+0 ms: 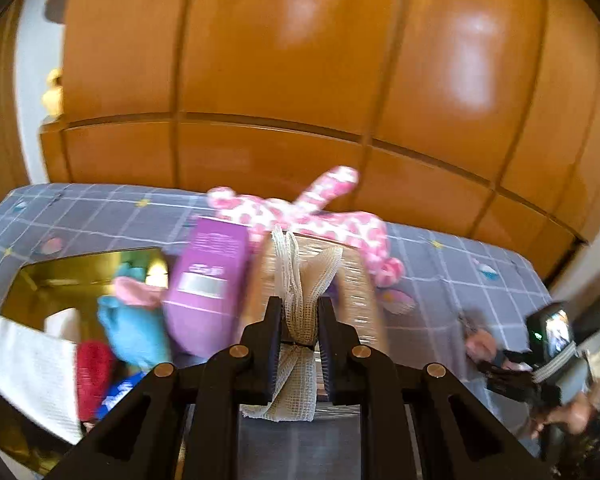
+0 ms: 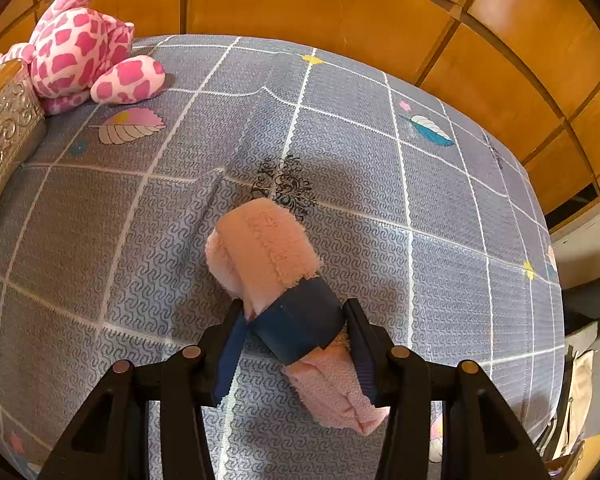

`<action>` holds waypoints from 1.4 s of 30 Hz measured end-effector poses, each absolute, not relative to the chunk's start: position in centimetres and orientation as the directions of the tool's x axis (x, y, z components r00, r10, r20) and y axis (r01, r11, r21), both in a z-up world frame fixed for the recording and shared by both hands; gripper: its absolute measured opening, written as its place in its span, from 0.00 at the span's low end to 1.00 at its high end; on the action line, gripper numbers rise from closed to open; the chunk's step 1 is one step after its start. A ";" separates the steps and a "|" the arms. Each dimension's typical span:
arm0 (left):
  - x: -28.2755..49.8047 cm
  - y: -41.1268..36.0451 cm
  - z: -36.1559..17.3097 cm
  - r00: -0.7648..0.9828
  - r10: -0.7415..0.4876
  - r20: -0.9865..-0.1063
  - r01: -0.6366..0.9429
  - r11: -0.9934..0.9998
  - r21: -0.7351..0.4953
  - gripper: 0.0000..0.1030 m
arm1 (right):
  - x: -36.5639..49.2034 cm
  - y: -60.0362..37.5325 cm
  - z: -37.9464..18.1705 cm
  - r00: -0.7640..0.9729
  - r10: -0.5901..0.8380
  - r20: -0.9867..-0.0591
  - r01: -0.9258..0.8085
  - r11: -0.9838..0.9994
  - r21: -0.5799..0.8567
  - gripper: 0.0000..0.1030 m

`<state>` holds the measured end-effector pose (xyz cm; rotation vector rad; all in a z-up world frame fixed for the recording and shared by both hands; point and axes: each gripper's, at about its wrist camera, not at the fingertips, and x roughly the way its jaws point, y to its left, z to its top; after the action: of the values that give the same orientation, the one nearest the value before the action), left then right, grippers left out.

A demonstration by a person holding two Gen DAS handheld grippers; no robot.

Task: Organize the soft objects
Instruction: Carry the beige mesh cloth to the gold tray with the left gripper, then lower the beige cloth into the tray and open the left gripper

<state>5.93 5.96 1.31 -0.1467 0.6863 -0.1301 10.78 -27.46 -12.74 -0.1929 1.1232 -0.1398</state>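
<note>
My left gripper (image 1: pixel 300 320) is shut on a strip of white mesh gauze (image 1: pixel 296 276), which hangs bunched between the pads above the bed. Left of it, a shiny gold box (image 1: pixel 52 276) holds several soft things: a blue cloth (image 1: pixel 132 328), a pink one (image 1: pixel 134 292), a red one (image 1: pixel 94 376) and a white towel (image 1: pixel 32 376). In the right wrist view, a rolled pink towel (image 2: pixel 264 244) with a dark blue band (image 2: pixel 300 324) lies on the bedspread. My right gripper (image 2: pixel 296 320) is shut on it at the band.
A pink-and-white spotted plush toy (image 2: pixel 80 52) lies at the bed's far side beside an ornate embossed box (image 2: pixel 4 128). A purple packet (image 1: pixel 208 276) leans by the gold box. Wooden wardrobe doors (image 1: pixel 300 60) stand behind the grey checked bedspread (image 2: pixel 380 200).
</note>
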 end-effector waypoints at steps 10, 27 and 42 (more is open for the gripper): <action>4.4 14.6 -0.7 0.765 0.027 -0.643 -0.162 0.975 -0.152 0.17 | 10.4 -27.1 -12.6 0.431 -0.226 -0.874 0.006 0.969 -0.248 0.48; -1.3 22.1 -4.1 0.706 0.156 -0.691 -0.348 0.926 -0.147 0.17 | 10.1 -26.3 -12.5 0.439 -0.259 -0.861 -0.004 0.957 -0.290 0.48; -0.5 17.9 -3.3 0.726 0.084 -0.683 -0.241 0.961 -0.138 0.17 | 9.7 -26.5 -11.8 0.441 -0.229 -0.868 0.022 0.969 -0.244 0.45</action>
<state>-0.51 17.90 -3.32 -0.2237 0.7387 0.1812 9.72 -26.45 -11.80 -0.2088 1.1055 -0.1567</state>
